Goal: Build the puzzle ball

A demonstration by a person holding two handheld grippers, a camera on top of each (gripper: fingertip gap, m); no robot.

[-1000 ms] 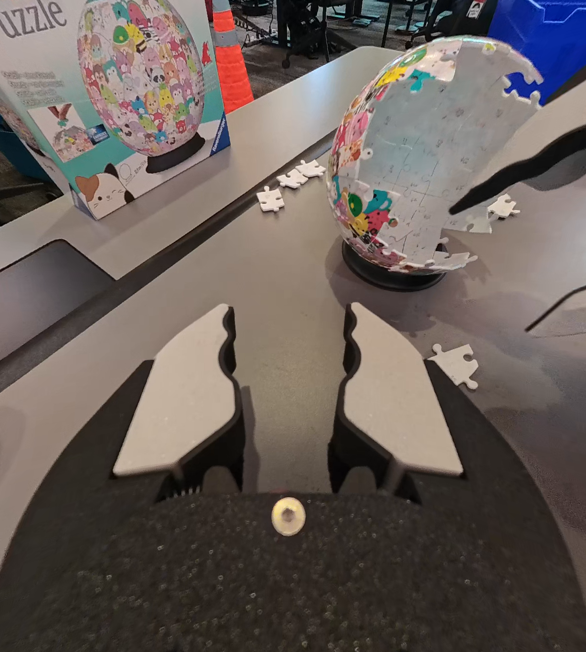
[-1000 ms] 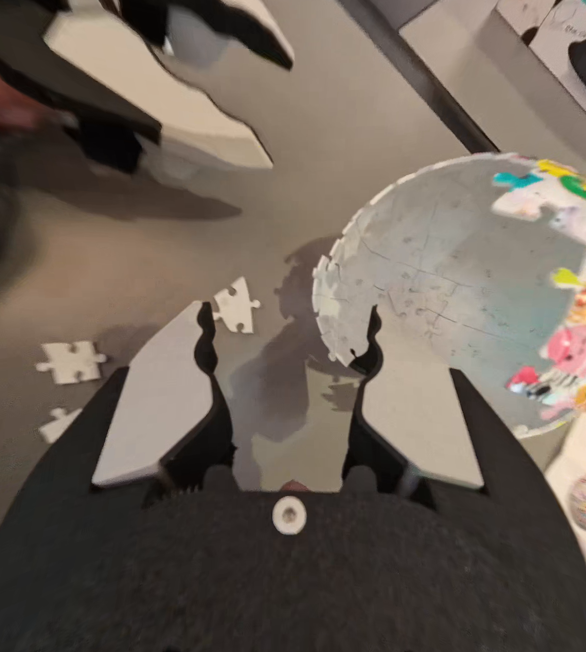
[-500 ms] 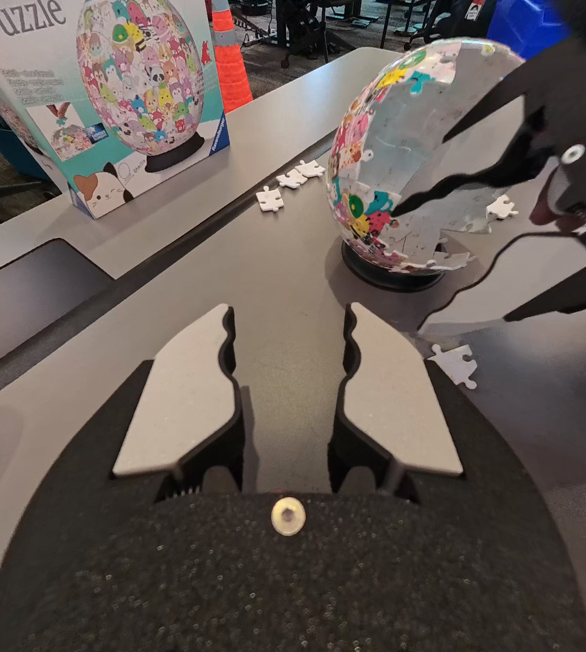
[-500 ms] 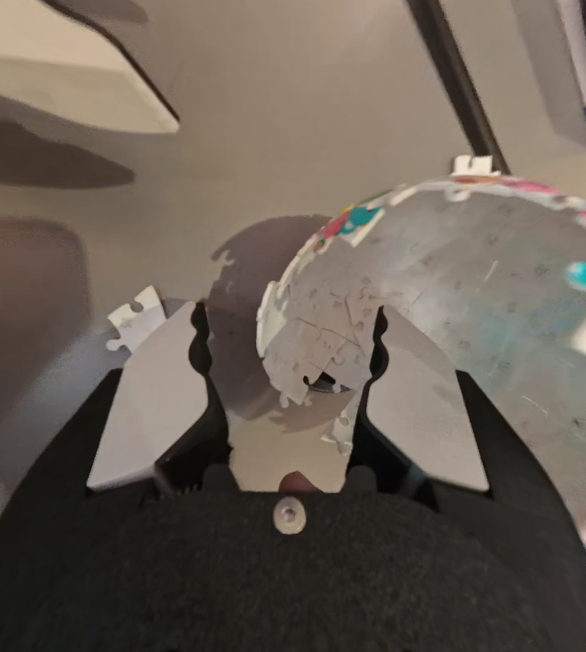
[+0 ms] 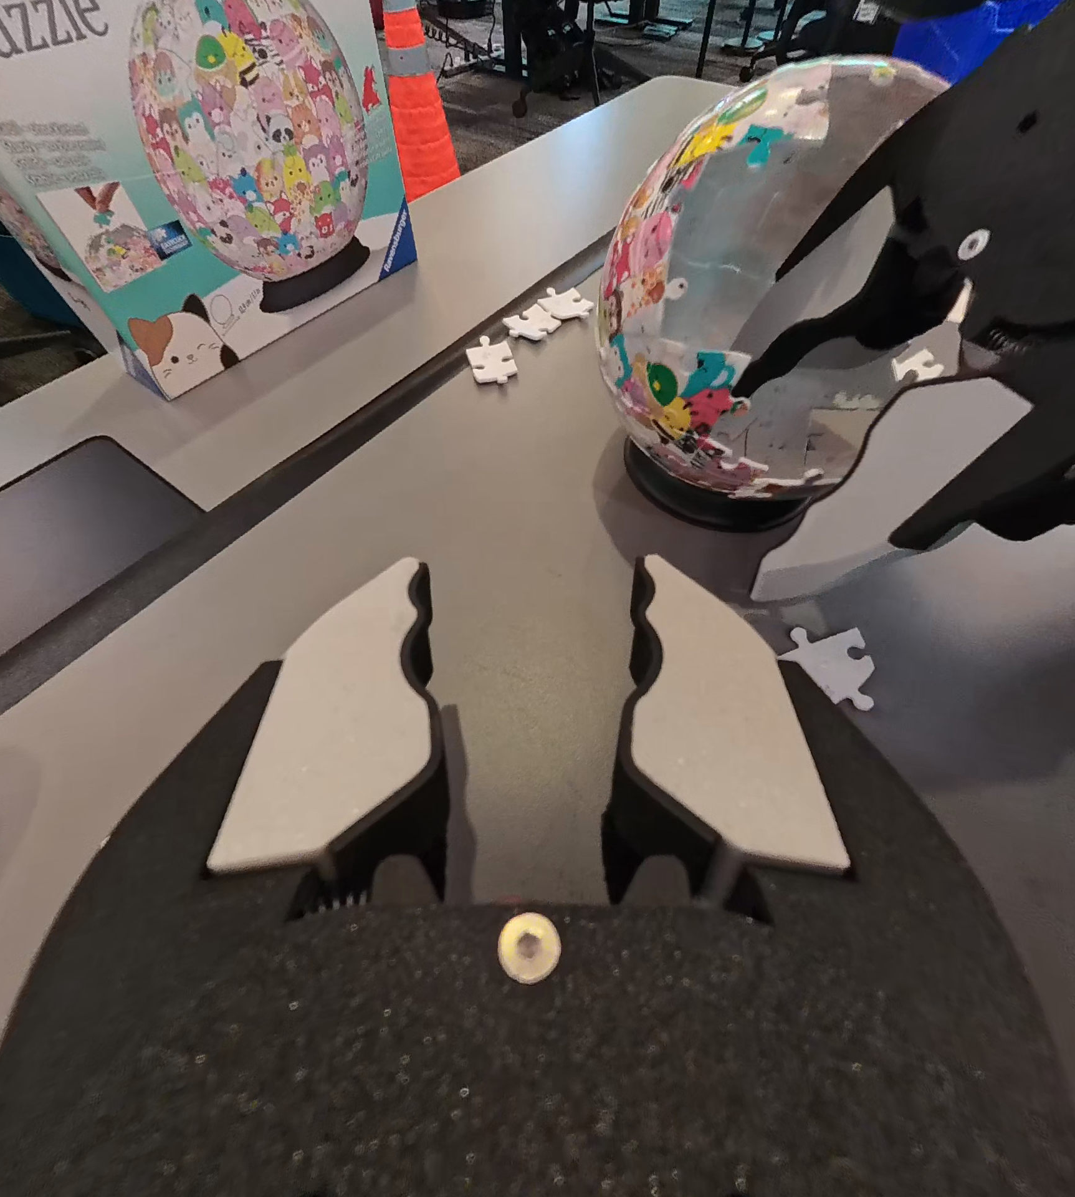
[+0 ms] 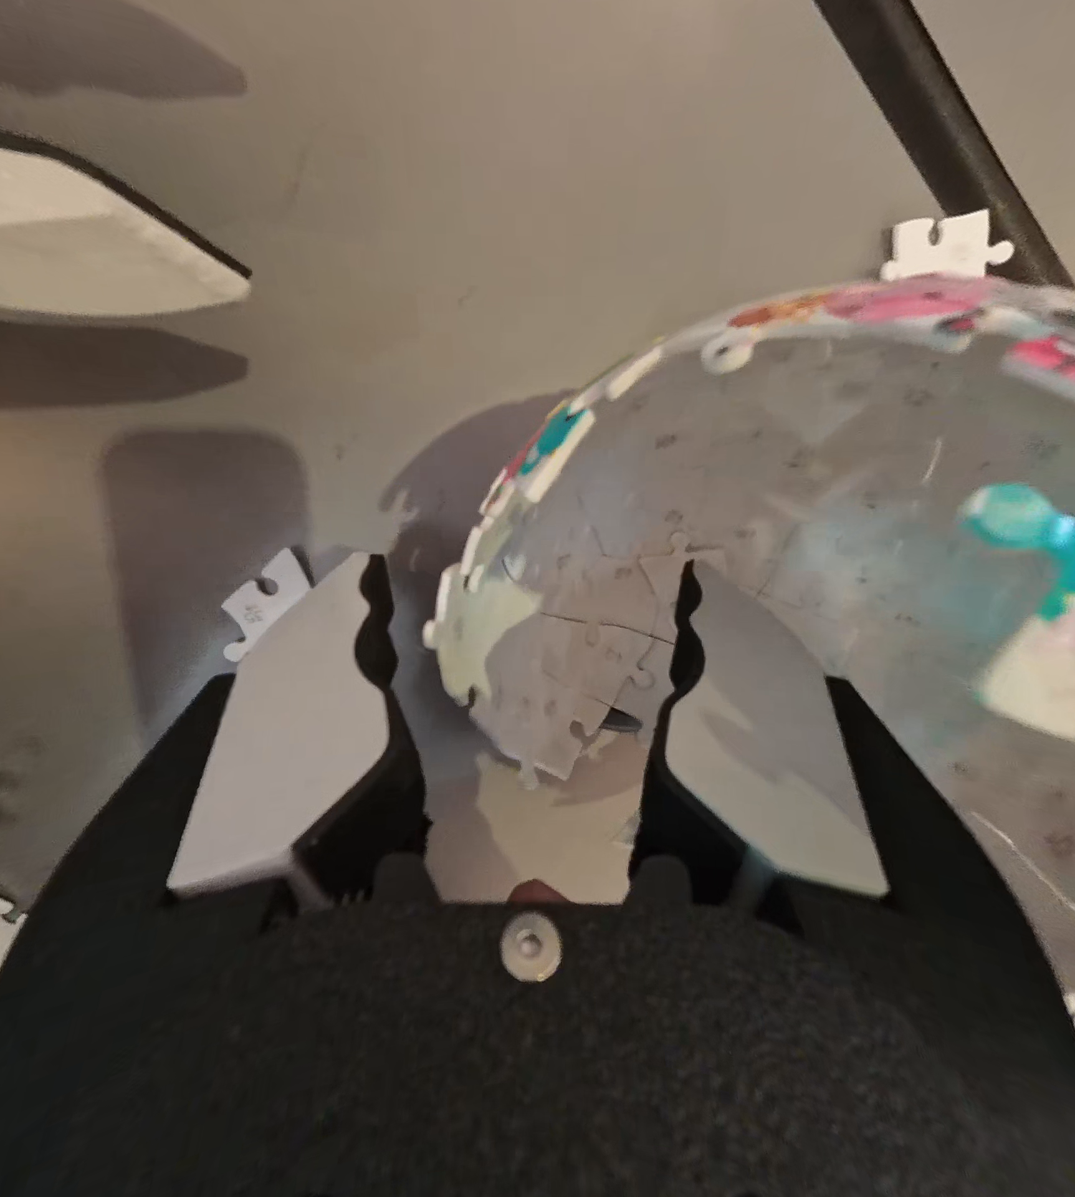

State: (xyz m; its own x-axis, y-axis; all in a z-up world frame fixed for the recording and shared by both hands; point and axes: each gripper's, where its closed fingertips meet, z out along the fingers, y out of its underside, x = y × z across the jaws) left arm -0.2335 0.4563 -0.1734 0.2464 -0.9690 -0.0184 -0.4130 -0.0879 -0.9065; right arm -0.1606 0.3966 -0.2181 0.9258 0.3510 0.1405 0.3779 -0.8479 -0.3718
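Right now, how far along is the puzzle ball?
Roughly half: the puzzle ball stands on its black stand with one side open. Right tongs are open around its lower edge; left tongs are open, empty. Loose pieces remain.

Grey table (image 5: 509,492) runs across the whole shot. Orange traffic cone (image 5: 419,110) stands on the floor at about 11 o'clock. Office chair bases (image 5: 560,45) at 12 o'clock, something blue (image 5: 910,39) at 1.

Puzzle ball (image 6: 845,518) blurred, edge-cropped.
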